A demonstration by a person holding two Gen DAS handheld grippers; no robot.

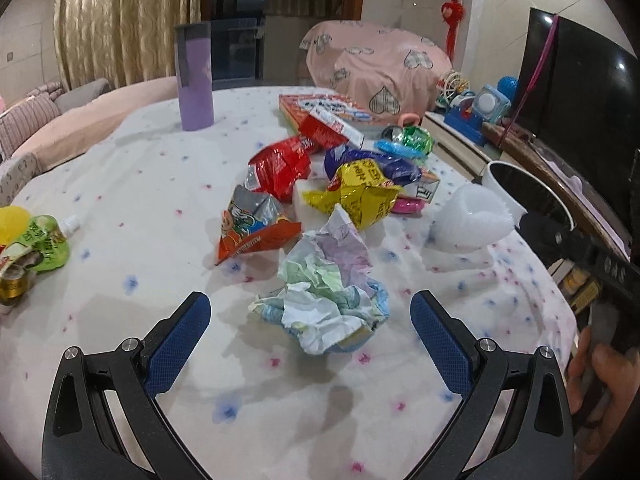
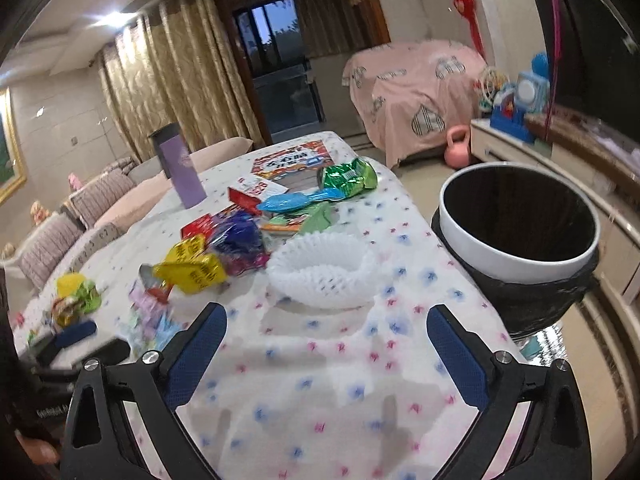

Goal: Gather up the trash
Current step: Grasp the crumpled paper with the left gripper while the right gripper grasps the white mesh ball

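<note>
the left gripper (image 1: 310,312) hovers low with its blue-padded jaws spread wide and nothing between them. the right gripper (image 2: 326,328) is likewise wide apart and empty, a hand (image 1: 596,384) gripping its handle.

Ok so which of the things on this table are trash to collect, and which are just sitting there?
For the job:
crumpled paper
orange wrapper
yellow wrapper
red wrapper
white foam net
trash bin

Just lying about:
purple tumbler
picture book
blue plastic toy
</note>
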